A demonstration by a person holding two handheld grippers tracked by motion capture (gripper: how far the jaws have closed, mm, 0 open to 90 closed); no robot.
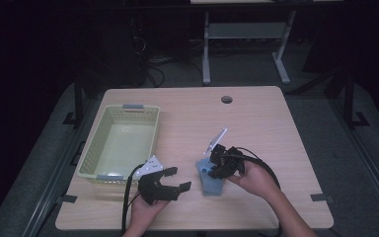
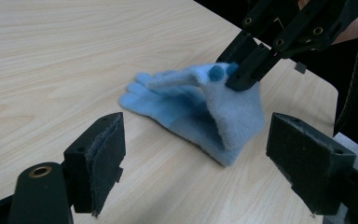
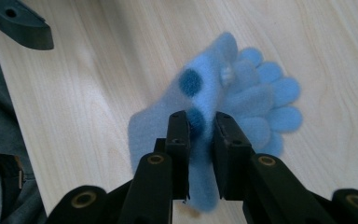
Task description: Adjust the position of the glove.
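The light blue glove [image 1: 211, 177] lies on the wooden table [image 1: 256, 118], in the lower middle of the high view, a little right of centre. In the left gripper view the glove [image 2: 191, 112] sits mid-frame with its fingers spread flat toward the left and its cuff end pulled up into a tent toward the right. Its long axis runs from those fingers, at centre left, up to the raised fold at centre right.

The right gripper [image 3: 200, 130] is clamped on that raised fold, its jaws pinching the fabric beside two dark blue dots; in the high view this gripper [image 1: 222, 165] sits directly over the glove's upper edge.

The left gripper [image 1: 175, 178] hangs just to the left of the glove in the high view, jaws spread wide and holding nothing. In its own view the glove lies straight ahead, between and beyond the two pads [image 2: 105, 158], so it seems well placed to close on the near lower edge.

Farther left stands a pale green basket [image 1: 91, 153], apparently empty, at the left side of the table.
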